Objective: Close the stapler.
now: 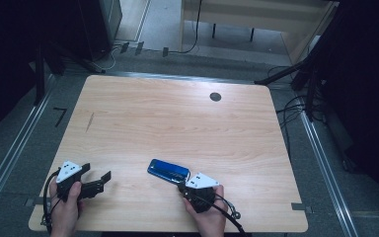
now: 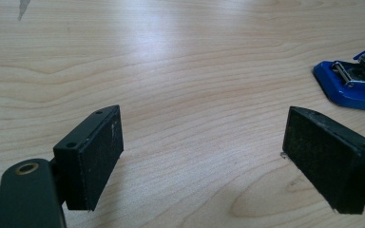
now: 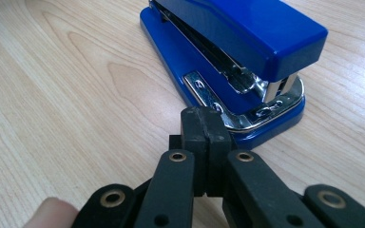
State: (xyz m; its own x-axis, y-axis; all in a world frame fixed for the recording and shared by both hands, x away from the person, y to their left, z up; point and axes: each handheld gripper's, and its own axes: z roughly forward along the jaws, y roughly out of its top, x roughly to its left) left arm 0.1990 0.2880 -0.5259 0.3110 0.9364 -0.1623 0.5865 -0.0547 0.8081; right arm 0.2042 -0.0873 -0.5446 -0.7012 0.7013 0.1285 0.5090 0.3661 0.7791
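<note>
A blue stapler (image 1: pixel 168 170) with a metal magazine lies flat on the wooden table (image 1: pixel 177 123), near the front edge and a little right of centre. My right gripper (image 1: pixel 181 186) is shut with nothing between its pads. In the right gripper view its tips (image 3: pixel 204 123) sit right at the stapler's (image 3: pixel 247 28) stapling end; whether they touch it I cannot tell. My left gripper (image 1: pixel 97 173) rests at the front left, well apart from the stapler. Its jaws stand wide open (image 2: pixel 199 142) over bare wood, and the stapler (image 2: pixel 356 88) lies off to the right.
A round dark cable hole (image 1: pixel 215 97) sits near the table's far edge. A short dark mark (image 1: pixel 90 122) crosses the wood at the left. Cables and metal floor rails (image 1: pixel 321 148) run around the table.
</note>
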